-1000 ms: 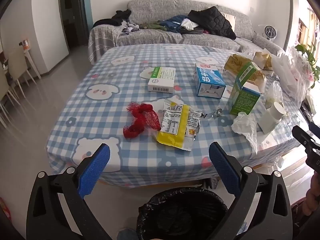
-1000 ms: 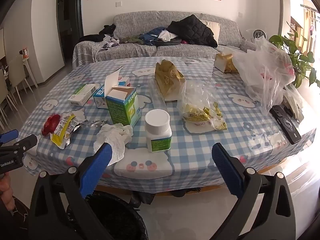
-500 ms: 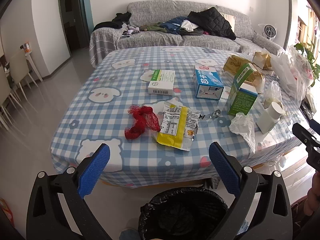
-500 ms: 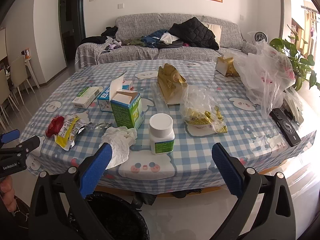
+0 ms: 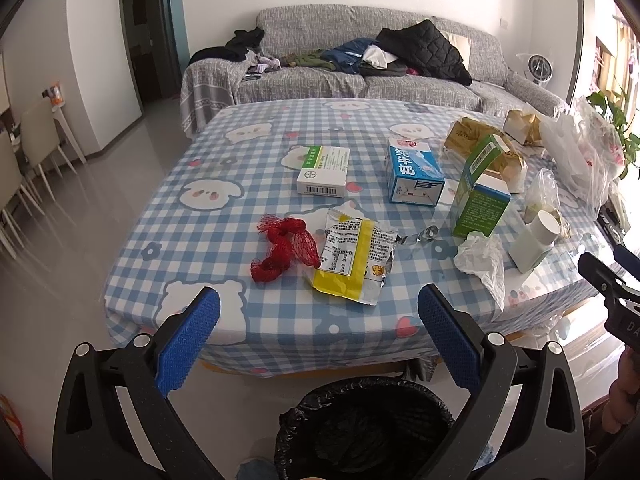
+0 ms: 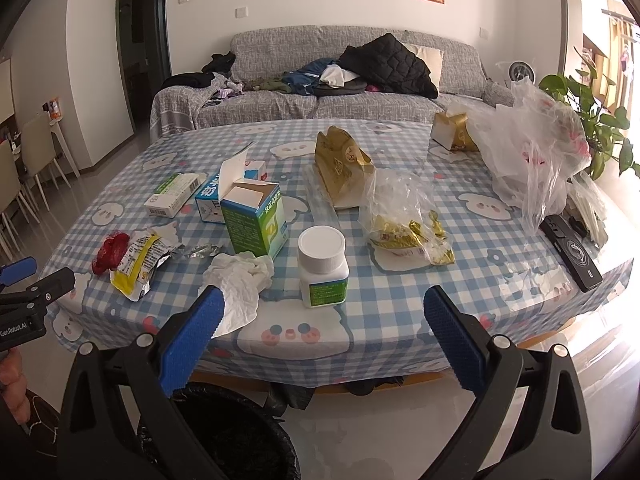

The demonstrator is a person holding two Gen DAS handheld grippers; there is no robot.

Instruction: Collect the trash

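Note:
A red mesh net (image 5: 282,250) (image 6: 111,249) and a yellow-and-silver snack wrapper (image 5: 352,260) (image 6: 138,262) lie near the table's front edge. A crumpled white tissue (image 5: 482,258) (image 6: 240,280) and a scrap of foil (image 5: 420,236) (image 6: 198,251) lie to their right. A black-lined trash bin (image 5: 364,428) (image 6: 224,436) stands on the floor below the edge. My left gripper (image 5: 318,340) hangs open above the bin, short of the wrapper. My right gripper (image 6: 320,334) is open too, in front of a white pill bottle (image 6: 323,266) (image 5: 534,244).
On the checked tablecloth (image 5: 224,236) (image 6: 400,304) stand a green carton (image 5: 480,200) (image 6: 254,216), a blue carton (image 5: 414,176), a flat medicine box (image 5: 324,172) (image 6: 172,194), gold bags (image 6: 344,166), plastic bags (image 6: 532,160) and a black remote (image 6: 570,252). A sofa (image 5: 360,76) sits behind.
Both grippers have drawn back and risen slightly, so the table looks a little farther off. Both have stayed open. Nothing on the table has moved.

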